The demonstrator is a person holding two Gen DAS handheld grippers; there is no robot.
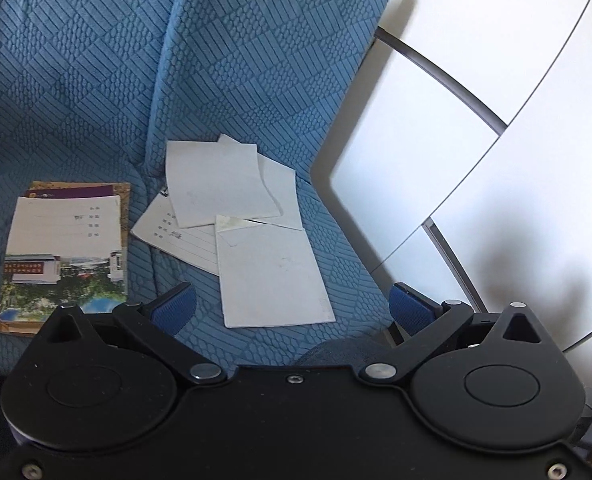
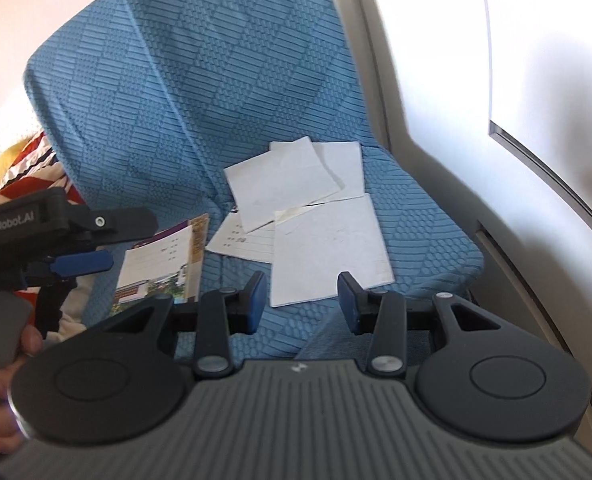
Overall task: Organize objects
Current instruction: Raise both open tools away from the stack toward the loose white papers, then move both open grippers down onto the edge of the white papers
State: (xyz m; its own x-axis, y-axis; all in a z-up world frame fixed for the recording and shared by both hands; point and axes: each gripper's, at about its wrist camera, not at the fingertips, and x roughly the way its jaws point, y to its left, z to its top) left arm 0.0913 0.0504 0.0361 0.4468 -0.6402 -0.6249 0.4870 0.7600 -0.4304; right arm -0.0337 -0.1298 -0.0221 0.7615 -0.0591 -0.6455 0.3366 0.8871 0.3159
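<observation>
On the left claw (image 2: 81, 262) white lettering reads "GenRobot.AI"; its blue pads gape wide, holding nothing. Loose white cards (image 2: 296, 216) lie on the quilted blue sofa (image 2: 199, 92) beside a glossy postcard stack (image 1: 63, 256); the right claw (image 2: 302, 300) stands half-open, empty.

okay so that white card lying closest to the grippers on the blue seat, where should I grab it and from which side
Take the nearest white card by its near edge, coming in low from the front with the right gripper. It lies flat on the blue seat, its far end against the other cards, so only the near edge is free. The soft cover may let a finger slip beneath.
</observation>
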